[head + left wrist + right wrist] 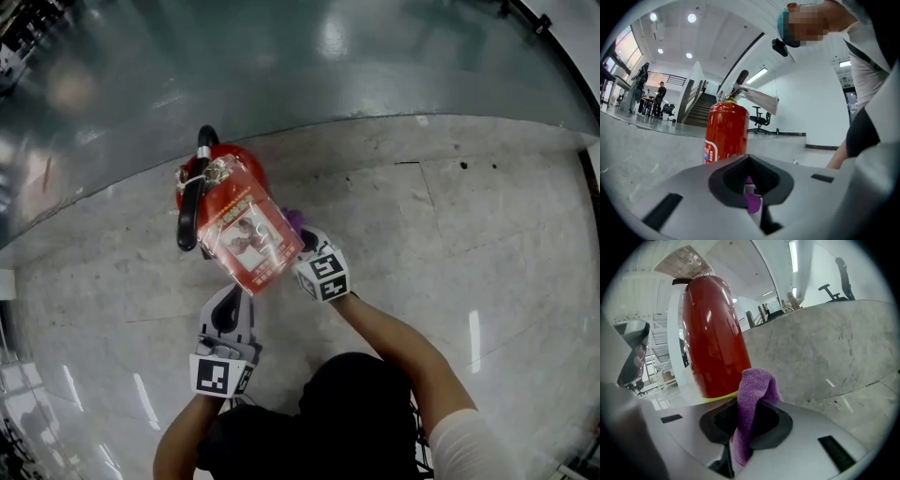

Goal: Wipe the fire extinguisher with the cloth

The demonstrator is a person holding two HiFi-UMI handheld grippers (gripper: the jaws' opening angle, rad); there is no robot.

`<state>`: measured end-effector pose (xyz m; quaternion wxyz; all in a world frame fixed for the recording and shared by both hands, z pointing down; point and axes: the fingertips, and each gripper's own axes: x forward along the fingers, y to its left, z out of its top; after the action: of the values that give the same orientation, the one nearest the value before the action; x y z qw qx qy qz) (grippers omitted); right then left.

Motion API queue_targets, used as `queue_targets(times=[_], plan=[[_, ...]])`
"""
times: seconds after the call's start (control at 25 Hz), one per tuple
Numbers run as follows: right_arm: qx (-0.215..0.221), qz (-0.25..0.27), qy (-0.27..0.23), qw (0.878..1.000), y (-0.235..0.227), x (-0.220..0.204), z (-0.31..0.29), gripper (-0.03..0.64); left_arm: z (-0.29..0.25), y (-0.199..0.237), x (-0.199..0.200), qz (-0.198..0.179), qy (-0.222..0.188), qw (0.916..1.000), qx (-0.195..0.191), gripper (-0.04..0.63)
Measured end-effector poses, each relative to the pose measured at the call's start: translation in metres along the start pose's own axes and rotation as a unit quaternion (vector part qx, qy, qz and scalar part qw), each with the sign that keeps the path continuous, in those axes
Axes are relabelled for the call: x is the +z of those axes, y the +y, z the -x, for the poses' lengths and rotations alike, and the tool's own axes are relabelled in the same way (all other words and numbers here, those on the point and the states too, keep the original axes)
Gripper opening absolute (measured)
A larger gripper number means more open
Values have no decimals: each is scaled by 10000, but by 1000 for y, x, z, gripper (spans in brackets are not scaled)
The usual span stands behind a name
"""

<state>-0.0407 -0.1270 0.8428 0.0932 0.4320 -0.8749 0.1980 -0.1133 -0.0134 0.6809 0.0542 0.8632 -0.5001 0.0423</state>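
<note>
Right gripper (750,423) pinches the cloth (753,392) just beside the extinguisher (712,333), centre frame. Left gripper (751,185), jaws together, points at it. I judge wiping barely begun.

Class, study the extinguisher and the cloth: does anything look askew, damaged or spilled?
Nothing stands out. The fire extinguisher stands upright on the floor, its tag attached at the top, with no dent or leak visible. The right gripper is shut on the purple cloth, beside the cylinder's base.
</note>
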Motion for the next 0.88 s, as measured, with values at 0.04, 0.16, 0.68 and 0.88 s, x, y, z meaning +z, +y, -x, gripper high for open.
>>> queue_targets(times=[0.04,0.16,0.68,0.88], plan=[[28,-63,-57,10000,2,4,2,59,-1,-2,0,-25,-12,10000,-35,5],[69,-235,-220,9995,6,19,9,60,-5,-4,-1,29,-8,10000,-88,5],[453,-217,-770,9958,41,112,49,59,2,-5,9,219,-162,9996,-116,5],[460,-27,-899,9949,49,145,62,60,5,-6,21,174,-245,9994,-169,5]])
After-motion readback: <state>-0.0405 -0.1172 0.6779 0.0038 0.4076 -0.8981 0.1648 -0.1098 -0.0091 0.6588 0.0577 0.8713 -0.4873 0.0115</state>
